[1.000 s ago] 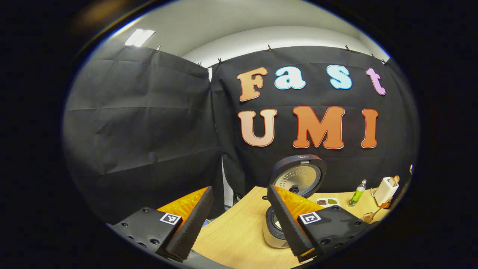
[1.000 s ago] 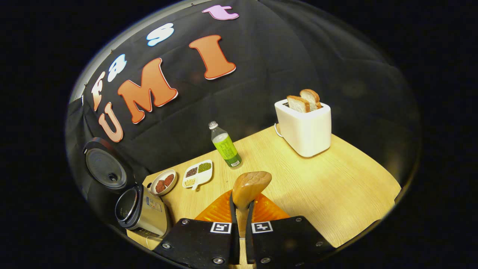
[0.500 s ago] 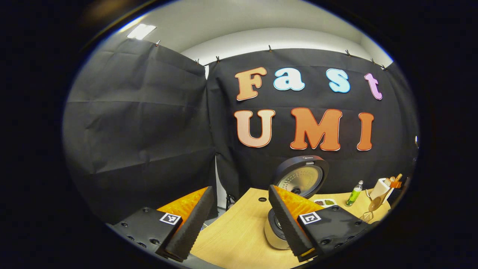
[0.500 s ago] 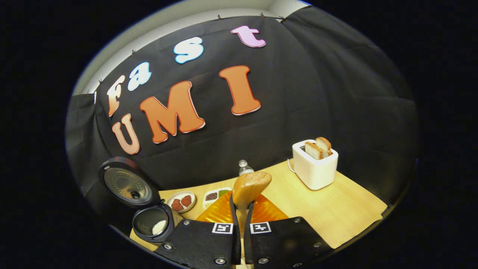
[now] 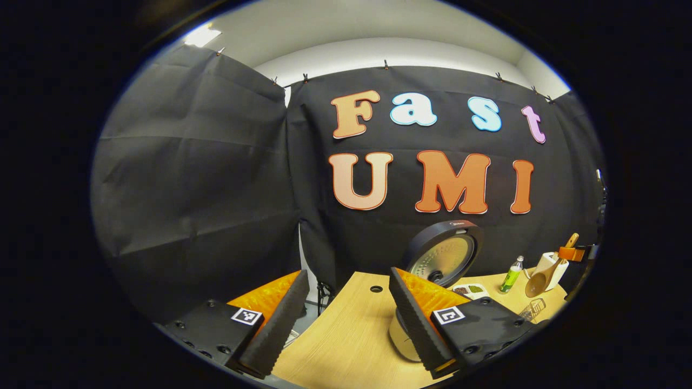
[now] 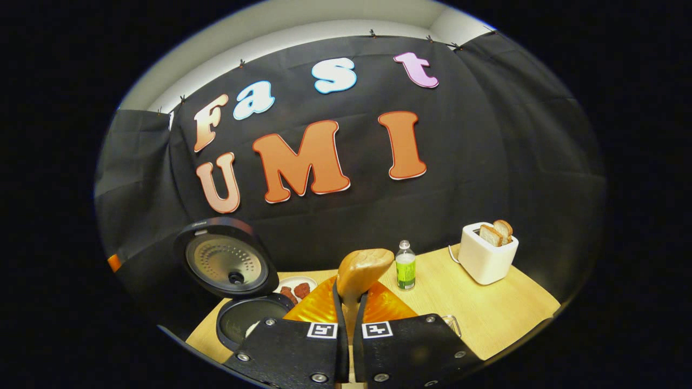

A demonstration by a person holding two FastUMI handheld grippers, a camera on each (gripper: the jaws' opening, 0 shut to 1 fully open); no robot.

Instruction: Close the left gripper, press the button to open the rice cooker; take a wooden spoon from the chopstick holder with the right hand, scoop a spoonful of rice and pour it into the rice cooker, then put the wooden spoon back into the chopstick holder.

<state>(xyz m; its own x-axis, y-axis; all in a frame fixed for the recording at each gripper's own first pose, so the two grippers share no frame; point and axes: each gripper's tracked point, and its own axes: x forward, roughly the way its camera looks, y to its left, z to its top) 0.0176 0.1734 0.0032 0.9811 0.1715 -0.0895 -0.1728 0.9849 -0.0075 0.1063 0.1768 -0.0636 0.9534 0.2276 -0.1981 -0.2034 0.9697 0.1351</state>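
1. Right gripper (image 6: pixel 346 324): fingers pinched narrow on the handle of the wooden spoon (image 6: pixel 363 273). The bowl stands up just past the fingertips and leans a little right of the finger line; long axis runs roughly along the fingers.
2. Left gripper (image 5: pixel 346 319): fingers spread wide, nothing between them. It hangs above the near edge of the table (image 5: pixel 346 335) and looks idle.
3. Rice cooker (image 6: pixel 246 321): lid (image 6: pixel 227 265) is up and tilted back, pot open. From the right fingers it sits down and to the left, close by. In the left gripper view its body is partly behind the right-hand finger, lid (image 5: pixel 446 254) just above that fingertip.
4. Can't tell if the spoon bowl is loaded; its underside faces the right camera. Something pale lies in the pot, so my read is the pour is done. That is a judgement, not something visible.
5. Key relation: the chopstick holder. In the left gripper view the spoon (image 5: pixel 543 273) hangs against a white block (image 5: pixel 551 265) far right of the fingers. That block could be the toaster (image 6: pixel 486 254), so I can't confirm the holder's place.
6. A wire basket edge (image 6: pixel 451 324) shows just right of the right fingers. If that's the holder, the return is a short move right and down.
7. For the drop, the spoon axis likely needs to go vertical. The right gripper does it; the left stays clear.
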